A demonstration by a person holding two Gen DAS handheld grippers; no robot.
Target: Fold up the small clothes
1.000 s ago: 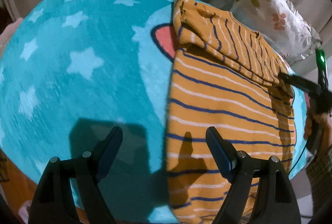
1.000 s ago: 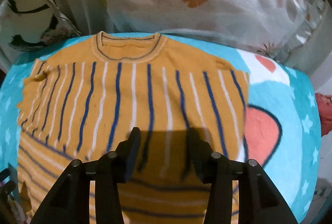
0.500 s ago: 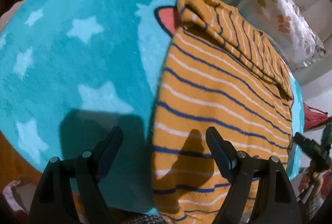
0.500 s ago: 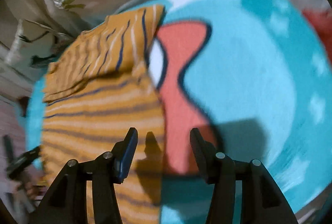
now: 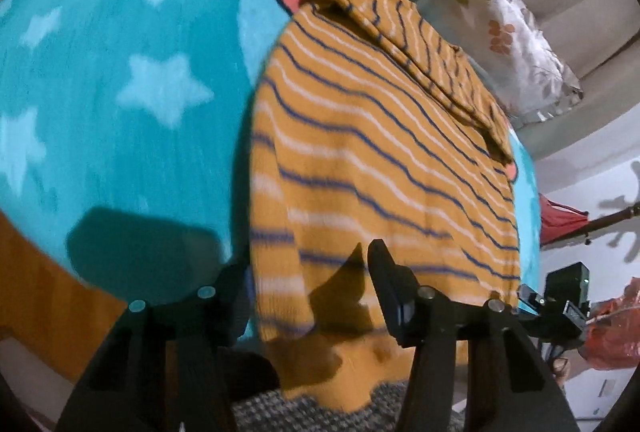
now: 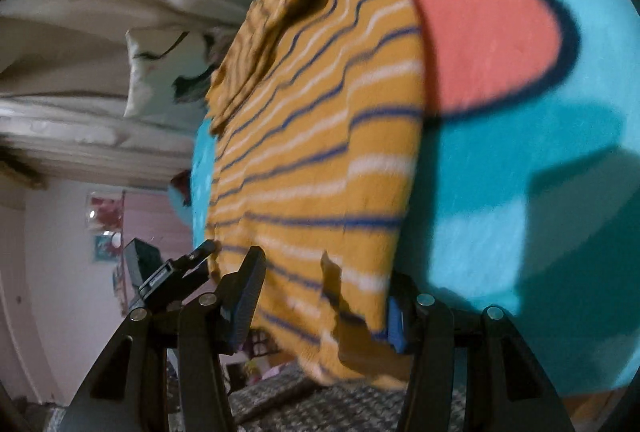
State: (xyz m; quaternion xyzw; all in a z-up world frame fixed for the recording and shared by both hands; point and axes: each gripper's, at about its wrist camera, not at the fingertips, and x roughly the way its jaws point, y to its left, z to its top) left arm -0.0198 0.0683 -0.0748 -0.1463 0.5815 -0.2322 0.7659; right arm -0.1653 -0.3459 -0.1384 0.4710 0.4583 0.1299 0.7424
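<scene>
A turquoise star-patterned blanket (image 5: pixel 120 104) was spread on a bed. A mustard striped sweater (image 5: pixel 360 152) was laid on it, hem overhanging. Both the left gripper (image 5: pixel 308 280) and right gripper (image 6: pixel 324 292) were held wide around hem corners. Soft, light knit; best pinched there.

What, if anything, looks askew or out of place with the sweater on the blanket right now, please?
The sweater hangs its bottom hem off the blanket edge, and the folded sleeves lie bunched and uneven at the top. Both tongs, left and right, are open around the hem corners.
</scene>
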